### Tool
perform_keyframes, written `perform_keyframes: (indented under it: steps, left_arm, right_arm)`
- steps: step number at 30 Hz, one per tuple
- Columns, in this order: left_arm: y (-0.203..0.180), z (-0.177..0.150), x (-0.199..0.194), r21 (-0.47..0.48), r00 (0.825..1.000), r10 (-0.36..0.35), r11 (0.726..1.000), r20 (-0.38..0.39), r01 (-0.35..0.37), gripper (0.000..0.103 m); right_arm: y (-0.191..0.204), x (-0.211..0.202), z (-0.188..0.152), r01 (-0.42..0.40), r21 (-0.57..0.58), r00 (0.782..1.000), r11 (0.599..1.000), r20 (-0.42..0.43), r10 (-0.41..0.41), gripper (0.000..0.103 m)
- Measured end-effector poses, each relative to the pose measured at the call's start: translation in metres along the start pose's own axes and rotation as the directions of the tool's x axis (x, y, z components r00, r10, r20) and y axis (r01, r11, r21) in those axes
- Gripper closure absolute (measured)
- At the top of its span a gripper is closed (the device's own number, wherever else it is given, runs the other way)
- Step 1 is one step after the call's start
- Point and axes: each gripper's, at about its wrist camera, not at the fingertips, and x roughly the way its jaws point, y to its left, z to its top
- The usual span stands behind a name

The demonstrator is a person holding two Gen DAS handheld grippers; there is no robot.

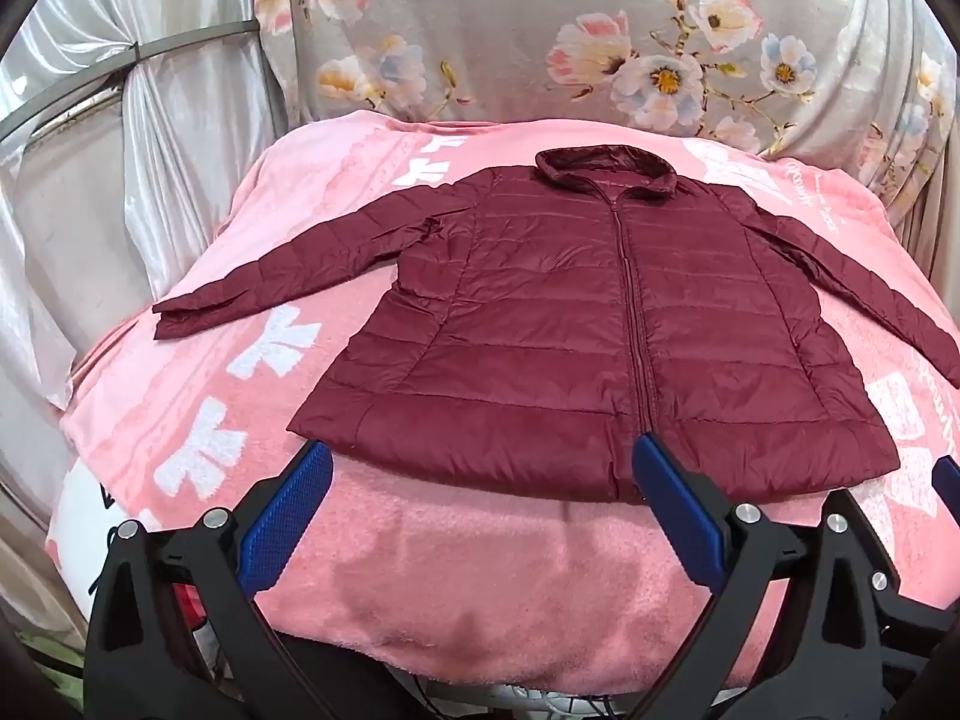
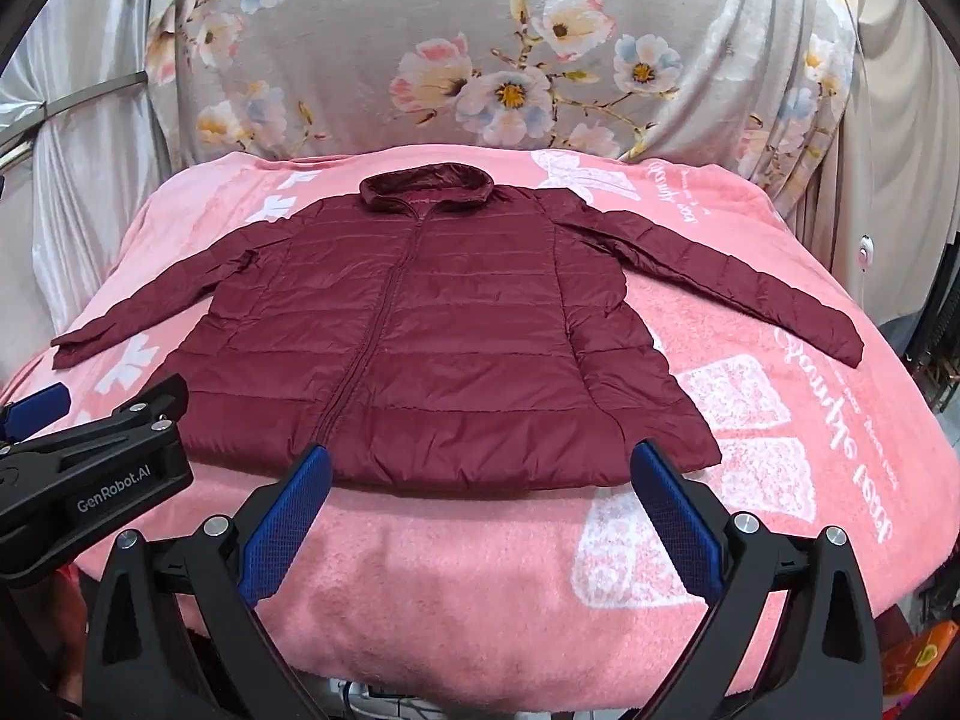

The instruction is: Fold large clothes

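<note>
A dark red quilted jacket (image 1: 594, 324) lies flat and zipped on a pink blanket (image 1: 480, 588), collar at the far side, both sleeves spread out to the sides. It also shows in the right wrist view (image 2: 456, 348). My left gripper (image 1: 480, 456) is open and empty, its blue pads just in front of the jacket's near hem. My right gripper (image 2: 480, 462) is open and empty, also at the near hem, toward the jacket's right half. The left gripper's body (image 2: 90, 468) shows at the left of the right wrist view.
The pink blanket (image 2: 780, 396) with white prints covers a raised table. A grey floral cloth (image 1: 600, 48) hangs behind it. Shiny white curtain fabric (image 1: 120, 150) hangs at the left. The blanket's edges drop off on all sides.
</note>
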Motion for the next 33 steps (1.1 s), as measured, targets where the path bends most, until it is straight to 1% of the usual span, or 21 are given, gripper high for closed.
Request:
perform_keyframes:
  steps: [14, 33]
  left_arm:
    - [0.005, -0.004, -0.014, 0.004, 0.999, 0.029, 1.000, 0.019, -0.029, 0.006]
    - [0.009, -0.001, -0.027, 0.010, 0.999, 0.035, 0.999, 0.036, -0.036, 0.005]
  right_arm:
    - [0.009, -0.007, -0.002, -0.026, -0.020, 1.000, 0.999, 0.006, 0.026, 0.005]
    - [0.003, -0.014, -0.003, -0.030, -0.015, 0.999, 0.999, 0.022, 0.030, 0.005]
